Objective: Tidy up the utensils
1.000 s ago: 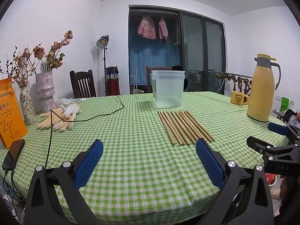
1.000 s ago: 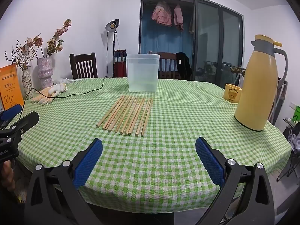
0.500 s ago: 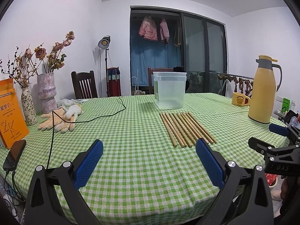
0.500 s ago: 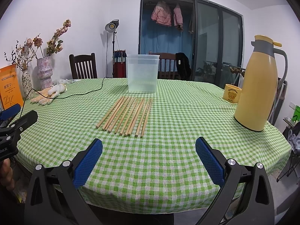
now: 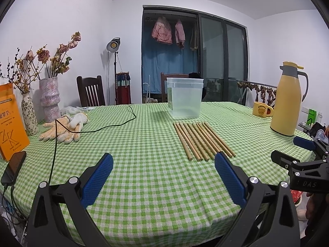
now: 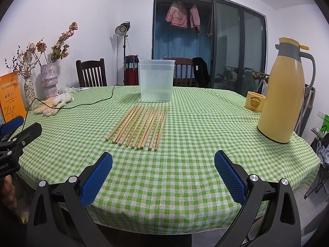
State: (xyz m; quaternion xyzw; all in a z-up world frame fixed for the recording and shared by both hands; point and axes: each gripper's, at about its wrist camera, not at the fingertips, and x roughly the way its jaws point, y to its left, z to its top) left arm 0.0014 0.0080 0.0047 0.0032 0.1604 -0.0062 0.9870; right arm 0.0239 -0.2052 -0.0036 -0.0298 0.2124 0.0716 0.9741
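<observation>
The wooden chopsticks [image 6: 138, 125] lie side by side ahead of the empty, wide-open right gripper [image 6: 163, 174], long axes running away toward the clear plastic container [image 6: 156, 80]; the left gripper [image 5: 163, 176], likewise spread and empty, sits farther off.

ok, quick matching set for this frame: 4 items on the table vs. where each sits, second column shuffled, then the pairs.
Items:
1. chopsticks
2. clear container
3. yellow thermos
4. work gloves

Places:
A. left side of the table, with a black cable across them
B. right side of the table, next to a yellow mug
C. centre of the table, lying flat in a row
D. just behind the chopsticks, standing upright

Pairs: 1-C, 2-D, 3-B, 4-A
</observation>
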